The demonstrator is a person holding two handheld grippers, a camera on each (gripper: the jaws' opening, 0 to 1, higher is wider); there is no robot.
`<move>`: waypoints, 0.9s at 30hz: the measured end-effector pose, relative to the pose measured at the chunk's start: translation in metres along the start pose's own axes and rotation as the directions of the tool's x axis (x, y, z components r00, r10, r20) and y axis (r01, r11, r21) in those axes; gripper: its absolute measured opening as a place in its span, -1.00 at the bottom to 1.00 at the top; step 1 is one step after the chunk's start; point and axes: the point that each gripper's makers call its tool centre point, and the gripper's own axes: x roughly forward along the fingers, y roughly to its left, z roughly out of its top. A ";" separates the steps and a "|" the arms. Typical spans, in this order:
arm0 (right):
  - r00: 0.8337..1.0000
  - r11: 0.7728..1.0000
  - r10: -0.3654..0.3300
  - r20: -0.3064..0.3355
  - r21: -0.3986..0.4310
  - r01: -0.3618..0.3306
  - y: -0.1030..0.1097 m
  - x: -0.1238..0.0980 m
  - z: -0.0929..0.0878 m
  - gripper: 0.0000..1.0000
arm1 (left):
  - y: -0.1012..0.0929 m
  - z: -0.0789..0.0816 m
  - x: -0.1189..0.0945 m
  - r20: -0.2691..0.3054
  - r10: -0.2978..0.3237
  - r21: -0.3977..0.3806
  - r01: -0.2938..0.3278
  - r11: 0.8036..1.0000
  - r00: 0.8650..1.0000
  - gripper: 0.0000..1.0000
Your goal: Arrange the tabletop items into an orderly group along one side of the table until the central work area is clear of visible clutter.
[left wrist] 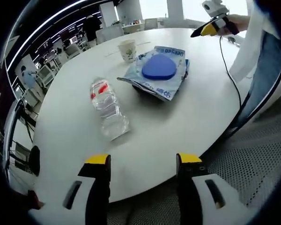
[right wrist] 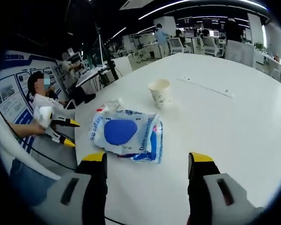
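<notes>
In the left gripper view, the left gripper hangs at the near edge of the white worktop, its jaws wide apart and holding nothing. Just beyond it a clear plastic bottle with a red label lies on its side. Farther in sits a blue-and-white packet, and past that a paper cup stands upright.

In the right gripper view, the right gripper is also spread wide and empty, over the worktop close to the packet. The bottle peeks out behind the packet, and the cup stands farther off.
</notes>
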 end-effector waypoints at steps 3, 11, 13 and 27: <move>1.000 1.000 -0.006 -0.004 0.014 0.007 -0.002 -0.003 -0.007 0.37 | 0.001 -0.002 0.000 -0.006 0.005 -0.001 -0.005 1.000 1.000 0.13; 1.000 0.998 -0.011 -0.012 0.061 0.012 -0.008 -0.014 -0.023 0.35 | -0.001 -0.003 0.001 -0.019 0.001 0.005 -0.001 1.000 1.000 0.14; 1.000 0.998 -0.012 -0.013 0.065 0.012 -0.008 -0.015 -0.024 0.35 | 0.000 -0.003 0.001 -0.018 0.001 0.001 -0.001 1.000 1.000 0.13; 0.999 0.997 0.045 -0.030 0.063 -0.043 0.003 -0.005 -0.026 0.32 | 0.002 -0.009 0.003 -0.037 -0.001 -0.026 0.000 1.000 0.999 0.11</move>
